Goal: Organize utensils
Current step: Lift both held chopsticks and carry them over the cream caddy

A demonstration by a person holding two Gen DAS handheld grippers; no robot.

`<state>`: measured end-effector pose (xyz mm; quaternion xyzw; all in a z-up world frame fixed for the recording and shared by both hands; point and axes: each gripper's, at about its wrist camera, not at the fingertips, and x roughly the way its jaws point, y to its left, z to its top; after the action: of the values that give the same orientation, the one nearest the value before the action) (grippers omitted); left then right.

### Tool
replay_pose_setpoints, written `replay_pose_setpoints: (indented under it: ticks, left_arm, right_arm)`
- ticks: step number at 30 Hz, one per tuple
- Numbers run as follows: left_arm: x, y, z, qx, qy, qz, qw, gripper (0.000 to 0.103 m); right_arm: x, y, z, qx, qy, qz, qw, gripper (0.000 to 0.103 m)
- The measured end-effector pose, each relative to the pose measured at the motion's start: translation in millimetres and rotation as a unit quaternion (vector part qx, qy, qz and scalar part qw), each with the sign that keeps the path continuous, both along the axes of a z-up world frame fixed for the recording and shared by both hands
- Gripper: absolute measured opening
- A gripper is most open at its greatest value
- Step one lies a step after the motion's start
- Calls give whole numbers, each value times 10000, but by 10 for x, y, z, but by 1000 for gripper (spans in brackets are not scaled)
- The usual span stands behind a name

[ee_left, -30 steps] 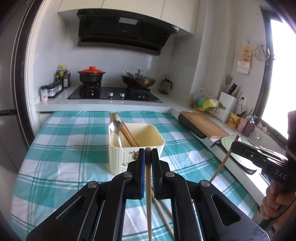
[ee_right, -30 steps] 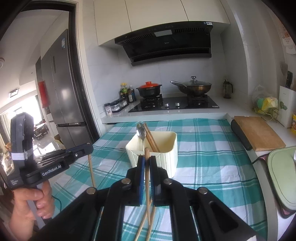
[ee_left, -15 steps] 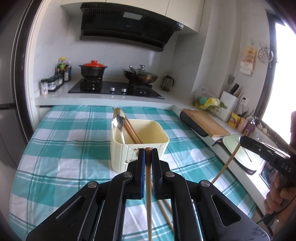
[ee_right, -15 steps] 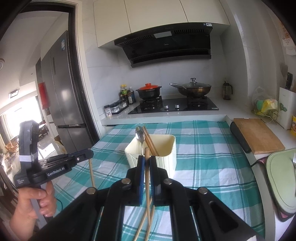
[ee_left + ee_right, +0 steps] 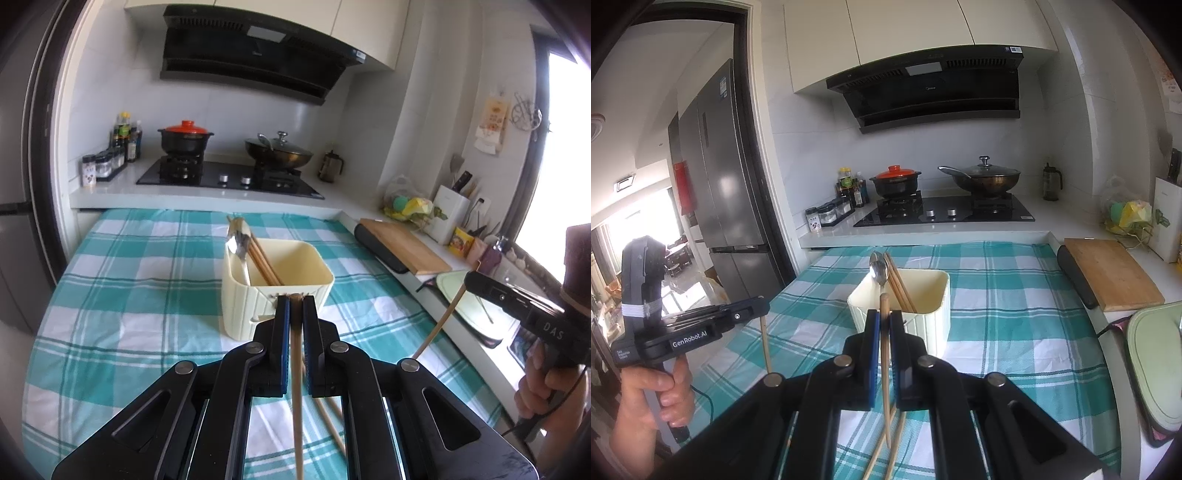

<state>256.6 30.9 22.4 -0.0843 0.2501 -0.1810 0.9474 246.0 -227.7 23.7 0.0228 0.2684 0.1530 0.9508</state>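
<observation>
Chopsticks hang upright, one clamped in each claw, left claw (image 5: pixel 294 301) and right claw (image 5: pixel 884 317), both near the cream holder (image 5: pixel 275 284) just beyond

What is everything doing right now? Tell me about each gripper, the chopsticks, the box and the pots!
Left gripper: shut on a wooden chopstick.
Right gripper: shut on another wooden chopstick.
Cream ribbed plastic box: upright, open-topped, holding a metal spoon and brown chopsticks.
Loose wooden chopsticks: lying on the checked tablecloth.
Black pot: red lid on.
Dark wok: glass lid on.
</observation>
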Motion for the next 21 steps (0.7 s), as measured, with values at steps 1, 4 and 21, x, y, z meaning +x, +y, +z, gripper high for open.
replay_pose_setpoints:
  ticks: [1,4,21]
  left_arm:
    - [-4,5,8,12,-15,8,10000,5]
    - [-7,4,18,19,-28,15,10000,5]
    - [252,59,749,-273,-934,339,9947,4]
  right_arm:
    - [1,2,1,-4,4,3,10000,6]
    - [2,1,0,-7,6,6,10000,6]
    - [435,6,426,-89,-415,-86,9991,6]
